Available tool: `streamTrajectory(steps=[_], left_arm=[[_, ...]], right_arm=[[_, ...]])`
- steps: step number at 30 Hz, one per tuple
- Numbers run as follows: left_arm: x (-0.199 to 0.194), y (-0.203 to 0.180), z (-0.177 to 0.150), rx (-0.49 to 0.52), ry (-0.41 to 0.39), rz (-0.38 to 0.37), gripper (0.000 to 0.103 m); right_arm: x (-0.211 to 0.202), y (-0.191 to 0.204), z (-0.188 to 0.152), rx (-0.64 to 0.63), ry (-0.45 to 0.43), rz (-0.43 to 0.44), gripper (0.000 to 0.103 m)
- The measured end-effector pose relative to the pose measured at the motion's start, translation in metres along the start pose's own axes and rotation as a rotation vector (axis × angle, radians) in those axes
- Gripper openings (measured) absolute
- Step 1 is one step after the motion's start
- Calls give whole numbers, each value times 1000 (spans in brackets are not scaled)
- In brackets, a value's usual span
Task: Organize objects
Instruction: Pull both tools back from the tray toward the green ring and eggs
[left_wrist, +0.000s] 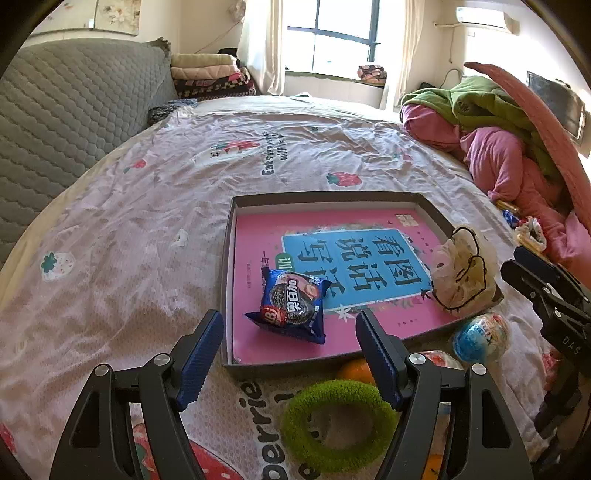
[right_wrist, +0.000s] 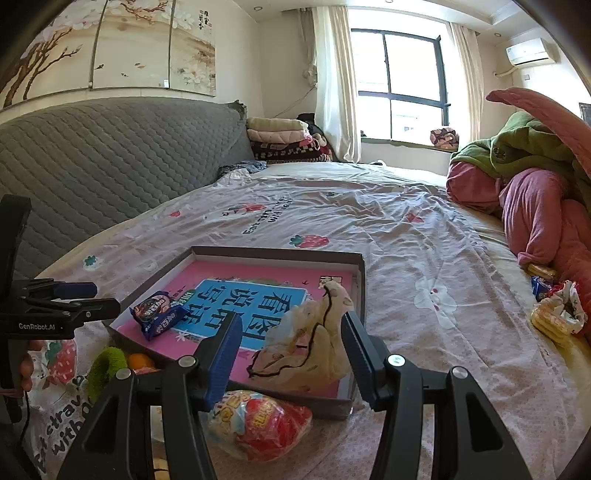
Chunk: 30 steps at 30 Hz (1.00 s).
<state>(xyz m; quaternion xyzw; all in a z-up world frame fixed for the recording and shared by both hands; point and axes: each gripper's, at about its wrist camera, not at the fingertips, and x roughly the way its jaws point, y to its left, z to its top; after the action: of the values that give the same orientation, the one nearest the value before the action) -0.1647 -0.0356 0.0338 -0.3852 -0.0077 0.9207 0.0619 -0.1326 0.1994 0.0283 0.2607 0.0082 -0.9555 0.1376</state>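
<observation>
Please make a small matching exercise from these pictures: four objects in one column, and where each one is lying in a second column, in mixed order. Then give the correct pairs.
Objects
1. cookie packet
2. crumpled plastic bag
3. green ring
4. pink book

Places
A. on the bedsheet, outside the box, at its near side
B. flat on the bottom of the box, under the other things
C. in the box, on the book, near the box's left wall
D. in the box, at its right near corner

Pairs: 1-C, 2-D, 3-A, 4-B

glossy snack packet (left_wrist: 291, 301), matt cardboard tray (left_wrist: 227, 288)
</observation>
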Motion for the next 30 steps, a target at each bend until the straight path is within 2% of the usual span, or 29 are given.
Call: streamTrajectory(steps=[12, 30], left_arm=[[0, 0, -9, 0, 15, 3, 75], [-12, 8, -31, -33, 20, 14, 75]], right_arm=[[1, 10, -3, -8, 12, 42, 56], [0, 43, -14, -87, 39, 126, 56]])
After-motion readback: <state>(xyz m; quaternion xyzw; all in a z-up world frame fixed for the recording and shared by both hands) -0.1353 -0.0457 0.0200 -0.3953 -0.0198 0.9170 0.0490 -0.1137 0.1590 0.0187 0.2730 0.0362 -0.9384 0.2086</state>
